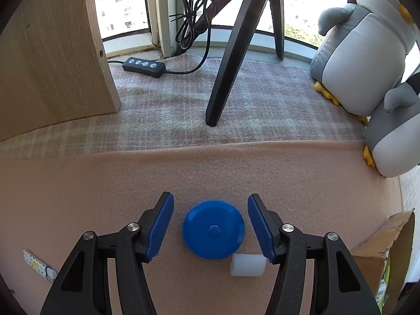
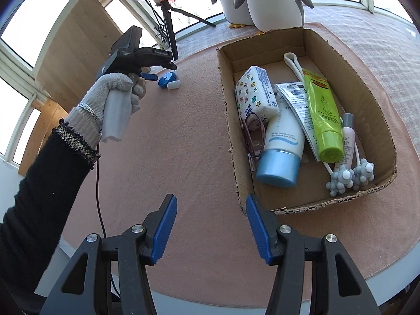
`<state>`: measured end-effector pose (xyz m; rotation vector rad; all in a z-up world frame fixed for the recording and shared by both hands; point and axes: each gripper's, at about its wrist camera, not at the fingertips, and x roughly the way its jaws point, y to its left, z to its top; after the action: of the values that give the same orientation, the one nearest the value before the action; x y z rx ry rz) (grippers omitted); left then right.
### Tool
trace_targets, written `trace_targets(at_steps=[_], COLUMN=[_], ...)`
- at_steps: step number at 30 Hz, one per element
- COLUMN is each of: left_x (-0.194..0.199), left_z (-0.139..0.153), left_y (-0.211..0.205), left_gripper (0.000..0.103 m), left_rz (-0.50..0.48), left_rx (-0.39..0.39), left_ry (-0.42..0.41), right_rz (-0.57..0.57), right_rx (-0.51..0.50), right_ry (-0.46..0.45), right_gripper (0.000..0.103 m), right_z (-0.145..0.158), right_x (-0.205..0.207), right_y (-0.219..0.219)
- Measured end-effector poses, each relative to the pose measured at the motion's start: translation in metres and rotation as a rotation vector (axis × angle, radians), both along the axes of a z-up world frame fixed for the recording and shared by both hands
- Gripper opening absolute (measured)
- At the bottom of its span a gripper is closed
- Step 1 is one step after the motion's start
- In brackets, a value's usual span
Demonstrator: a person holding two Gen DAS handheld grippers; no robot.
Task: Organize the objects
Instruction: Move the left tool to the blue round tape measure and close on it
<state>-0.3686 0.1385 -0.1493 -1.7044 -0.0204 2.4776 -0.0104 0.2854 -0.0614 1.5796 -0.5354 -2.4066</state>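
the left gripper point(image 1: 210, 227), held by a gloved hand point(image 2: 119, 93), has its blue fingers spread wide on either side of a round blue disc point(image 1: 213, 229) that lies flat on the pink felt mat point(image 1: 105, 183), the fingers not touching it, and a small white cylinder point(image 1: 247, 264) lies on its side against the disc's near edge. the right gripper point(image 2: 211, 229) also has its fingers spread and holds nothing, hovering over the mat just beside the near corner of an open cardboard box point(image 2: 378, 105). inside the box lie a patterned tissue pack point(image 2: 256, 95), a white tube with a blue cap point(image 2: 282, 149), a lime green tube point(image 2: 321, 113), a small pink bottle point(image 2: 348, 139) and a white massager with grey knobbed balls point(image 2: 350, 176).
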Motion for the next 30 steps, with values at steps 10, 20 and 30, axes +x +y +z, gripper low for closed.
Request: trace_targets(at_steps=[10,20,30], left_x=[0.014,0.086,0.203], left_z=[-0.010,-0.009,-0.005], left_y=[-0.004,-0.041,-0.048], left_gripper=[0.052,0.051,0.051], left_rz=[-0.036,-0.047,-0.112], left_rx=[-0.031,0.033,0.093], left_ry=[0.013,0.046,0.046], right_rz=[0.004,0.066,0.085], right_rx=[0.001,-0.017,-0.030], right_ry=[0.003,0.031,0.056], right_gripper=[0.051,0.051,0.051], right_z=[0.003,0.011,0.015], right_x=[-0.003,-0.011,-0.024], right_y=[0.000,-0.023,-0.036])
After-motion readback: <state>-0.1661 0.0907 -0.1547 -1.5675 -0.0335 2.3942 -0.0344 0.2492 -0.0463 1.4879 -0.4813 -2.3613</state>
